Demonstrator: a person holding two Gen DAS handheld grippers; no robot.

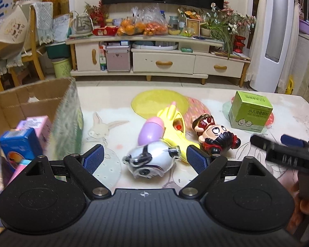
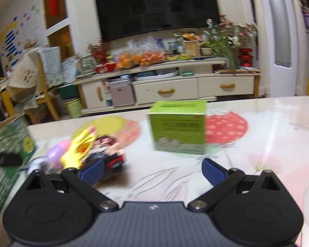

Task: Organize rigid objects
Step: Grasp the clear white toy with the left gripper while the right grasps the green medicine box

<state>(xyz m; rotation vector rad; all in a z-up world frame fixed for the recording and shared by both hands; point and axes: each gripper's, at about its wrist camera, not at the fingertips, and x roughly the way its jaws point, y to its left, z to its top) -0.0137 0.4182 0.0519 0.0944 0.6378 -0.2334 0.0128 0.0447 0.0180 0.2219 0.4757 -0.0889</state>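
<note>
My left gripper is open, and a silver and white toy lies on the table between its blue pads; I see no pad pressing on it. Behind the toy lie a yellow water gun with a purple tank and a red and black doll. A green carton stands at the back right. My right gripper is open and empty, low over the table, with the green carton a little ahead of it. It shows at the right edge of the left wrist view.
A cardboard box at the left holds a blue carton, a pink carton and a green patterned pack. The table's far edge faces a TV cabinet. A wooden chair stands back left.
</note>
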